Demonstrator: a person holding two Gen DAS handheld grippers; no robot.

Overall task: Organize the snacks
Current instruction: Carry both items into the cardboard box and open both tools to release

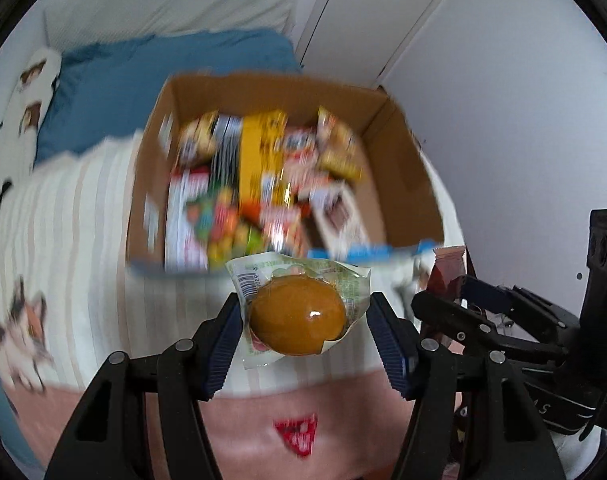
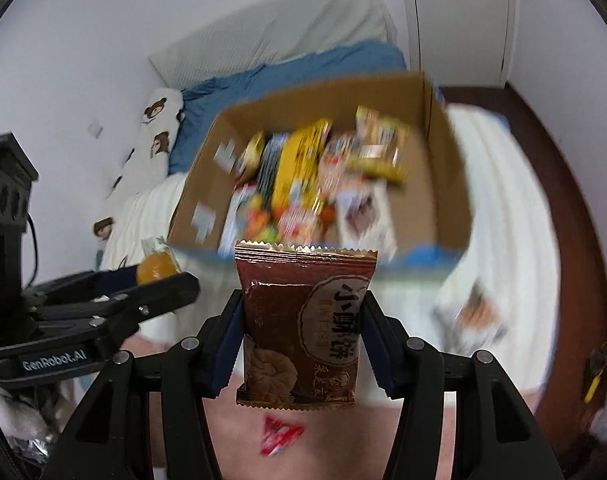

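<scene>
Nearest, the left gripper (image 1: 305, 320) clamps a clear-wrapped snack (image 1: 299, 312): a round glossy amber-brown piece, wrapper pale green with a barcode. The right gripper (image 2: 301, 320) clamps a brown foil packet (image 2: 303, 320) with serrated ends, large Chinese characters in a round emblem and a pictured pastry; the neighbouring gripper body reads "GenRobot.AI". Both are held above a striped blanket (image 1: 75, 208), where a red wrapper (image 1: 299, 434) lies. Beyond, blurred, an open cardboard box (image 1: 403, 168) holds assorted snack packs (image 1: 259, 184), print unreadable.
</scene>
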